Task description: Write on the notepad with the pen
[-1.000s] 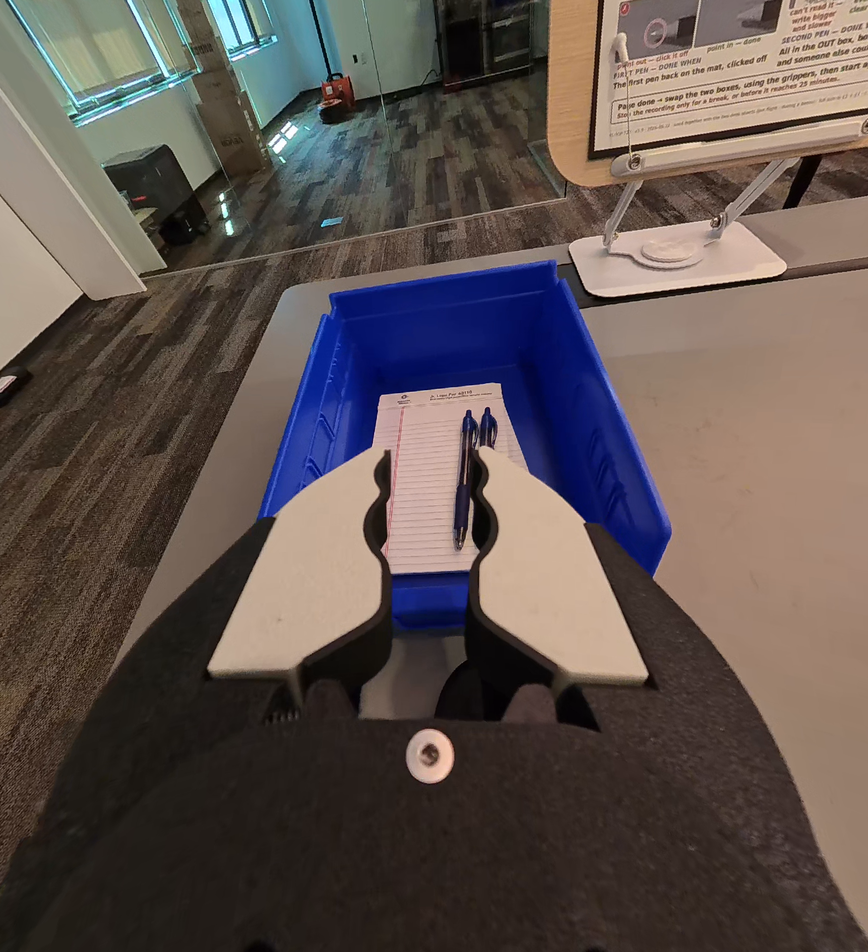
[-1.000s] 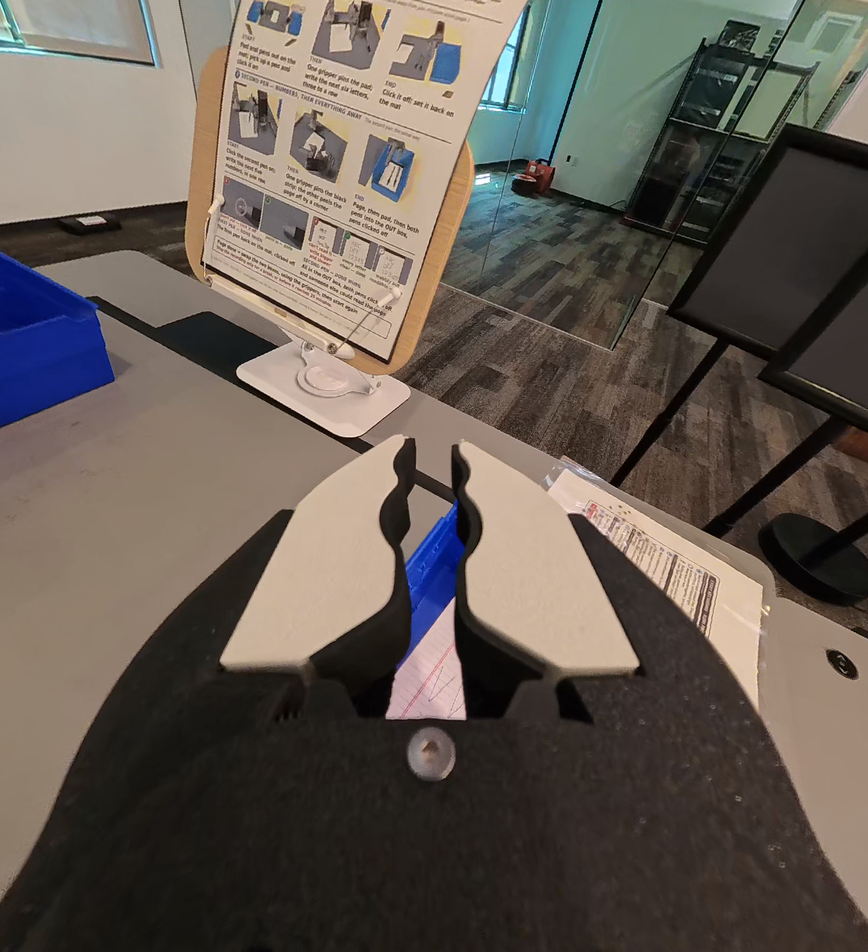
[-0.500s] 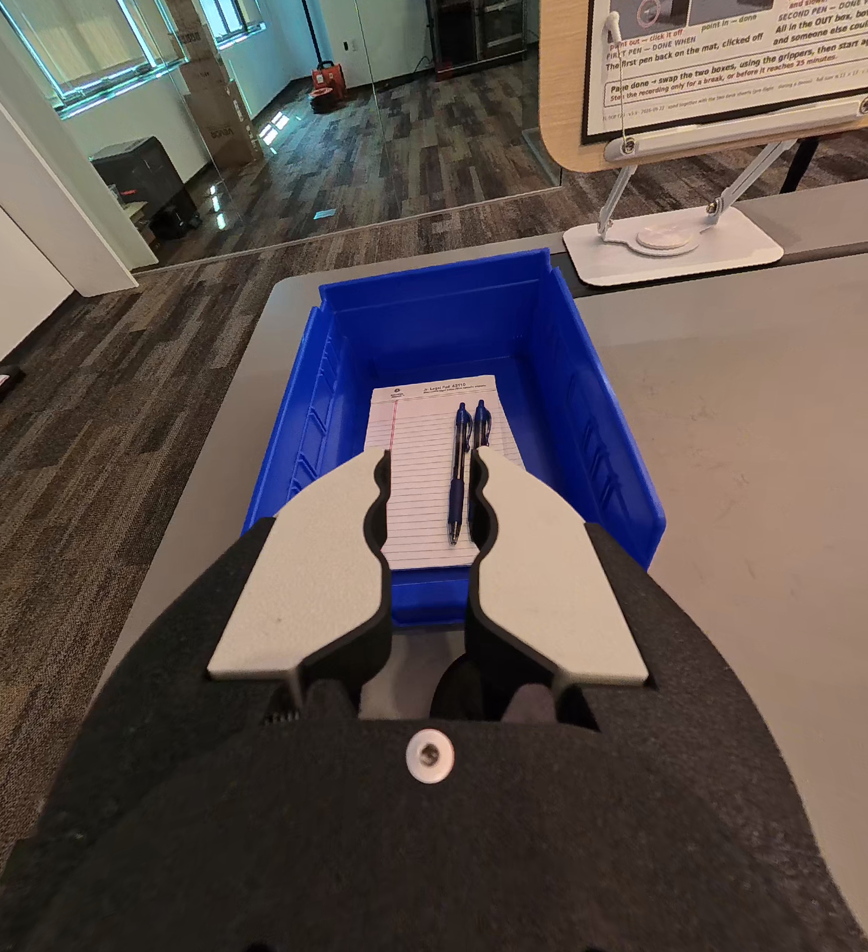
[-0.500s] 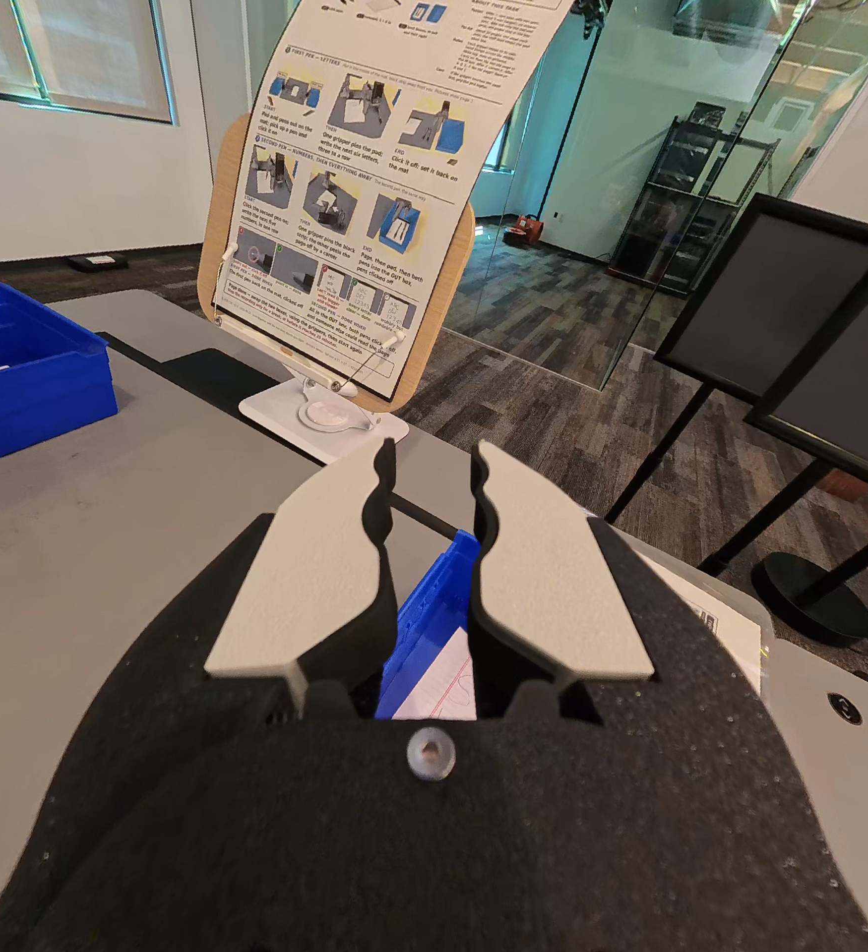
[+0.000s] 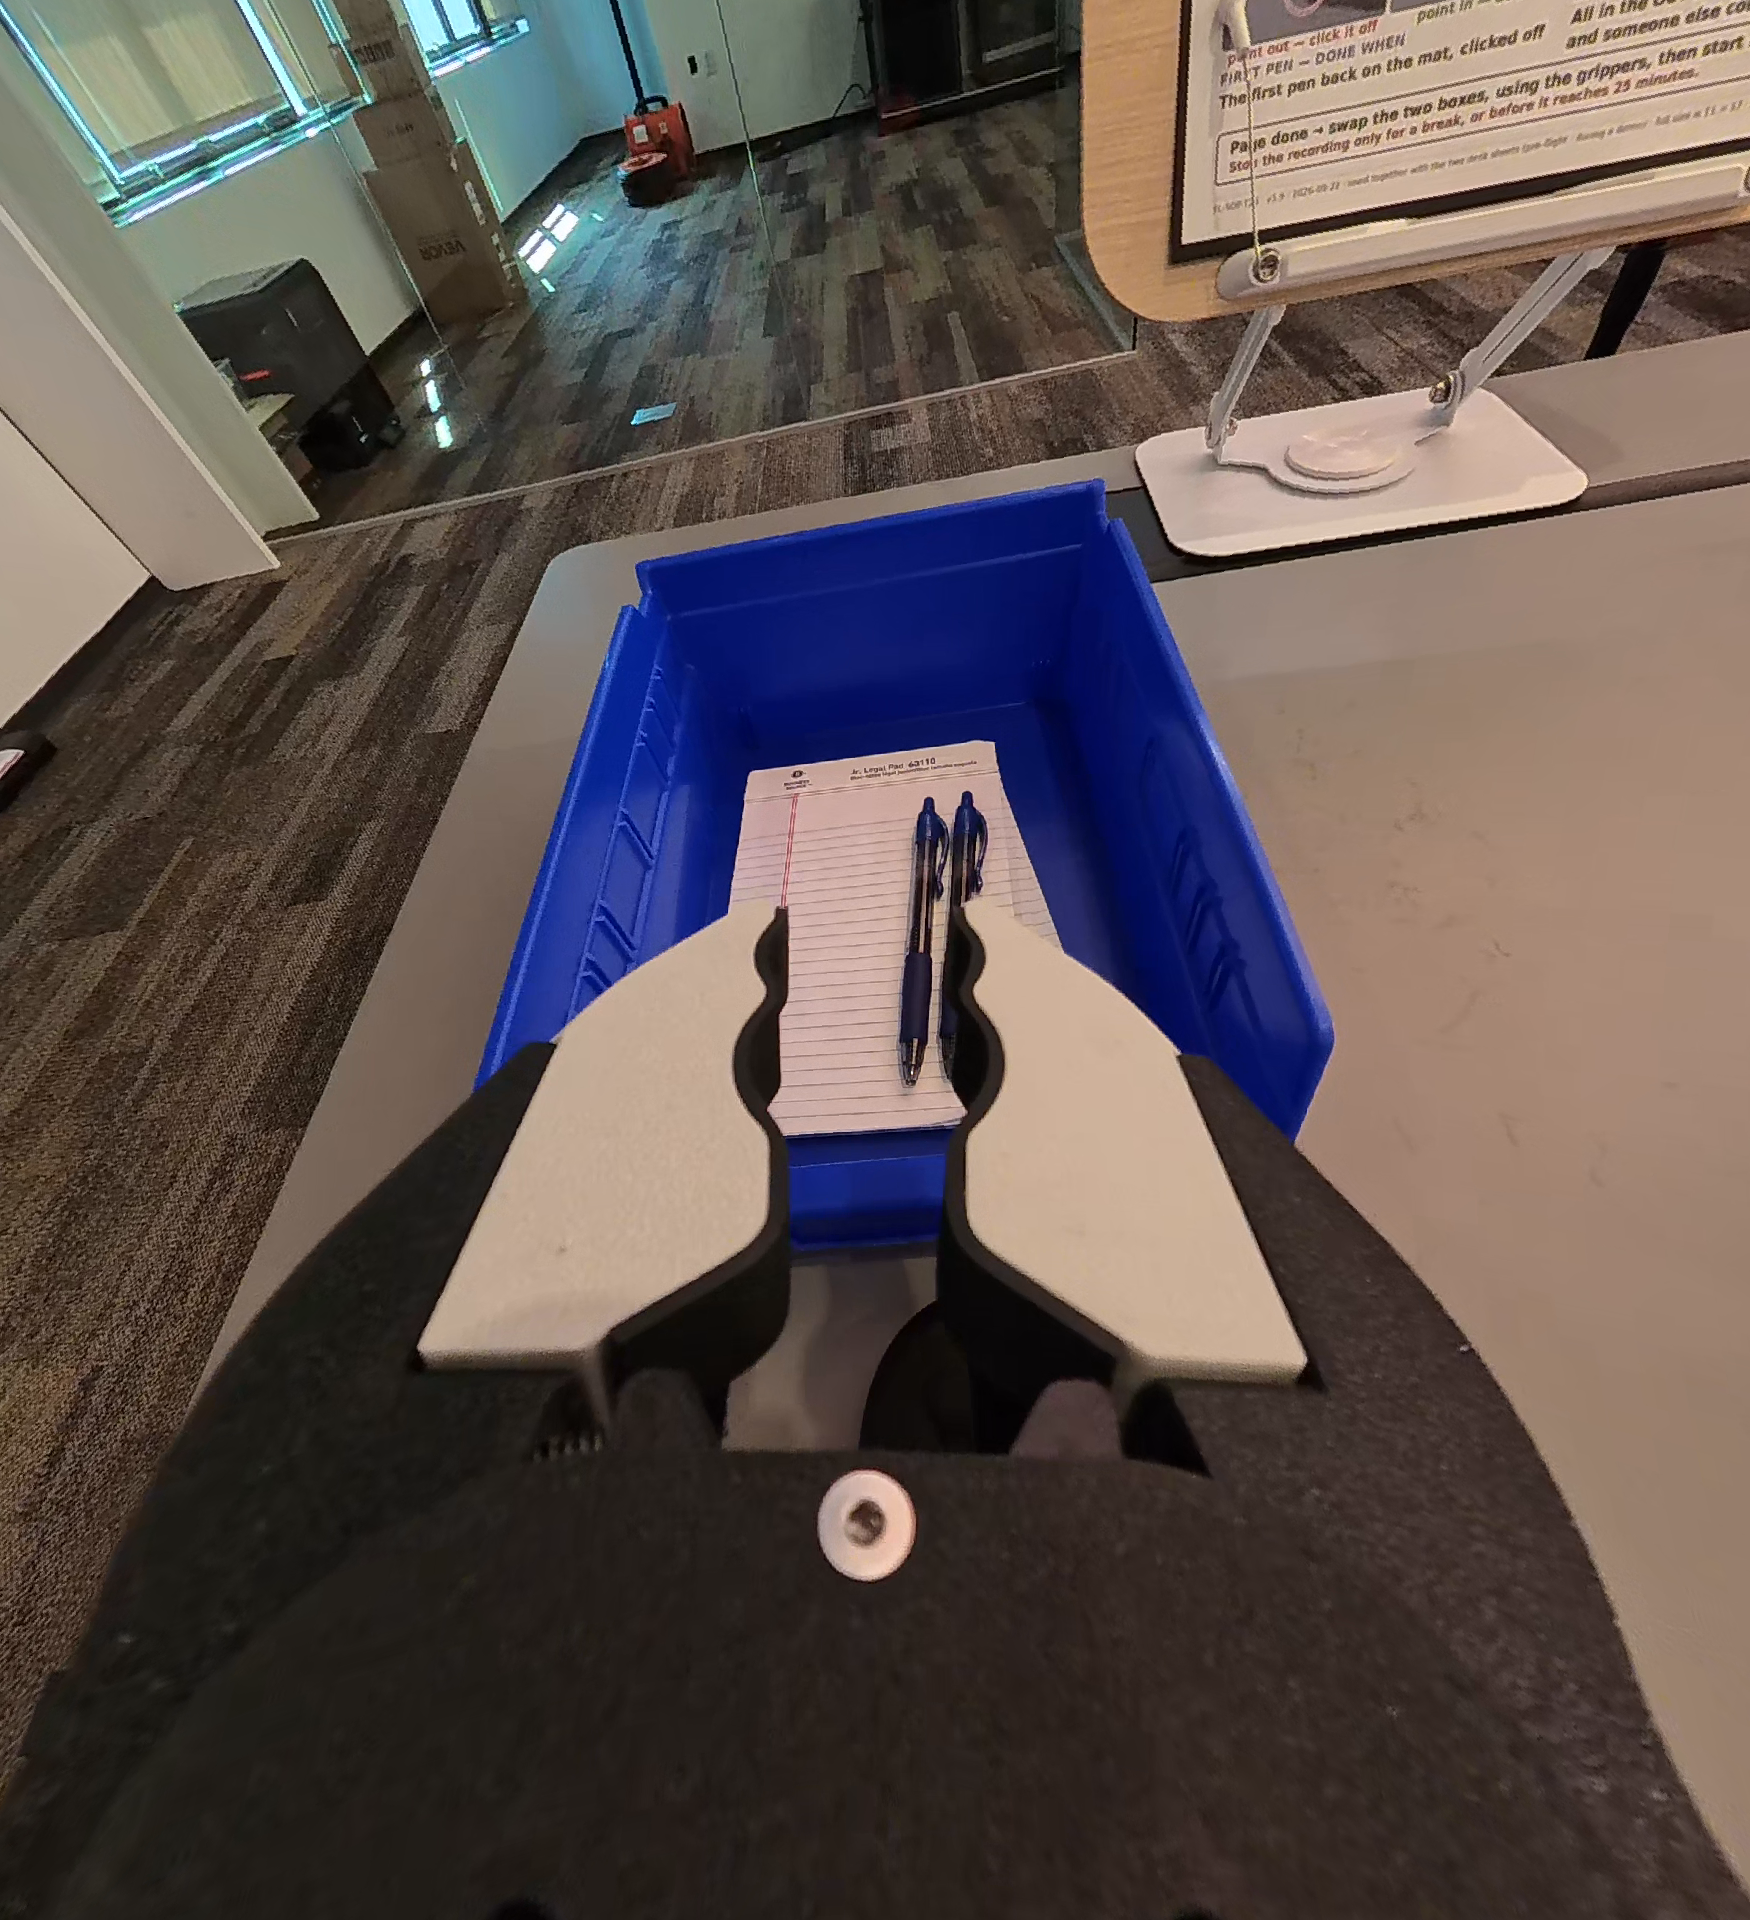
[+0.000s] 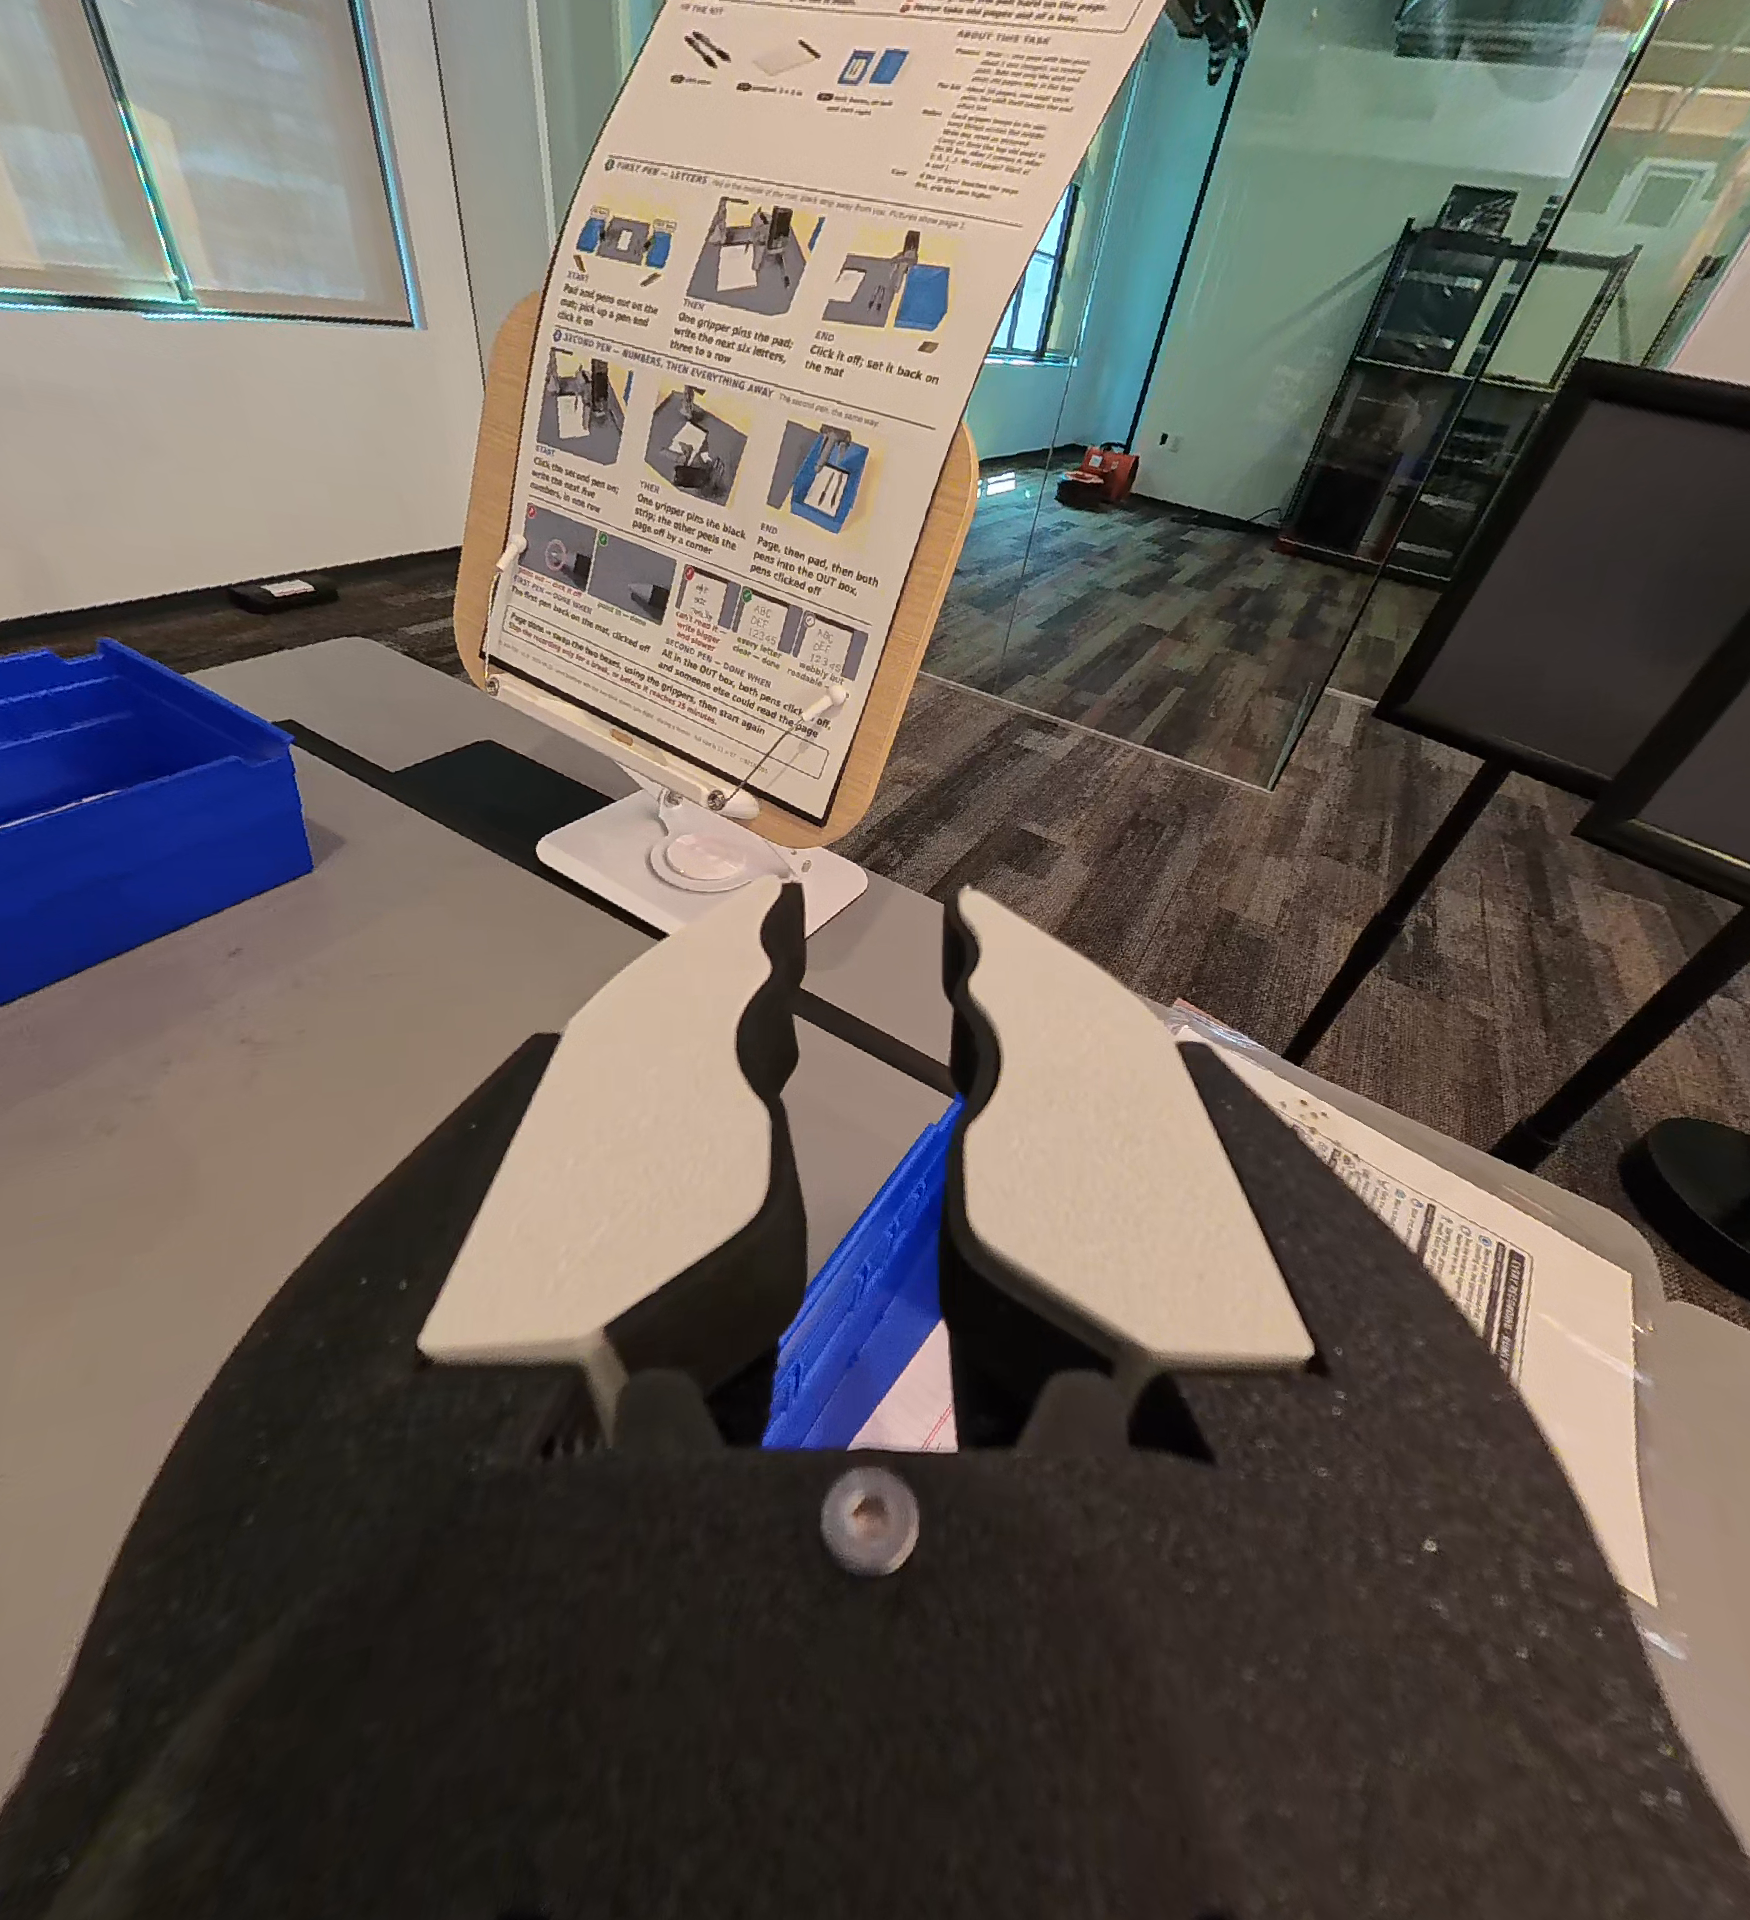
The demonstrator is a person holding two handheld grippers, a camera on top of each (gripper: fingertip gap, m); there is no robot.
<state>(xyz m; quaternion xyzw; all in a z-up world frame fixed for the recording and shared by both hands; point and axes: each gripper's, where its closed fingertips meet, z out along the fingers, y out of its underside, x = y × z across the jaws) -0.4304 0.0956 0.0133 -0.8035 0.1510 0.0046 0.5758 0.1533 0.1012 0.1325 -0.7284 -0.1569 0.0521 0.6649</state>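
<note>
**Both grippers open above the table, pad and pens lying in the blue bin**

The left gripper (image 5: 866, 914) hangs above the near end of a blue bin (image 5: 1203, 831) that stands on a grey table (image 5: 1525, 831). Its two grey fingers (image 5: 642, 1122) stand apart with nothing between them, and through the gap the near part of the bin floor shows. A white lined notepad (image 5: 840, 935) lies flat on that floor, its printed header strip toward the far wall and its red margin line down the left. Two blue pens (image 5: 923, 914) lie side by side on the right part of the pad, parallel to its long edge, tips pointing near; the right one is partly hidden behind the right finger. Neither gripper touches the pad or the pens.

The right gripper (image 6: 871, 904) is also spread, empty, held above a second blue bin (image 6: 871, 1288) of which only one ribbed wall and a corner of lined paper (image 6: 912, 1403) show between the fingers. To its right a printed sheet in a clear sleeve (image 6: 1453, 1268) lies on the table. At the far edge of the table stands an instruction sheet (image 6: 746, 436) clipped to a wooden board on a white stand (image 6: 705, 862), with a black mat (image 6: 497, 769) just left of its base. The first bin shows at the far left of the right wrist view.
</note>
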